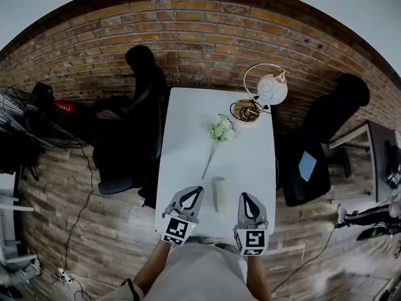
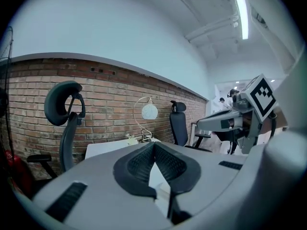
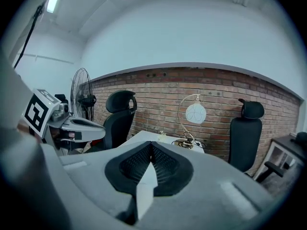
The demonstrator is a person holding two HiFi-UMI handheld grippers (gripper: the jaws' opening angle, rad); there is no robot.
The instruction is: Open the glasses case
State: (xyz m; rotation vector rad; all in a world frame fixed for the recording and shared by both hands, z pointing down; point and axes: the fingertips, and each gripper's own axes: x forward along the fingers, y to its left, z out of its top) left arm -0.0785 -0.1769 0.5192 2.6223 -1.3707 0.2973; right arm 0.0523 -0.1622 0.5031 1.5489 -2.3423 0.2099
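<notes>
Starting with my left gripper point(image 1: 197, 192): the jaws are pressed together at the tips, with nothing between them. My left gripper view point(image 2: 154, 144) looks along them over the bench, level with it.
Glasses case point(image 1: 220, 195): a pale, rounded oblong lying on the white bench point(image 1: 188, 130). It is just right of my left jaws and just left of my right jaws, touching neither. Its long side runs away from me, and it looks shut.
Case, how it should handle: I judge it to be light, with a stiff shell and a smooth skin. It will probably skid on the slick bench if pushed from one side only. It is not fragile, though a hard pinch could scuff it.
Case, where to hold: one pair of jaws should clamp across the lower half near one end to pin it. The other pair should catch the lid's edge along the seam. From here I cannot tell which side has the seam and which the hinge.
Right gripper point(image 1: 246, 196): the jaws are closed tight on nothing, and my right gripper view point(image 3: 151, 145) shows the pads meeting. Both pairs must spread before they can take hold.
Beyond my jaws: a flower stem point(image 1: 219, 130) lies well ahead of the case. Further ahead, right of the flower, are a coiled cable point(image 1: 249, 111) and a globe lamp point(image 1: 272, 88), both clear of the work.
</notes>
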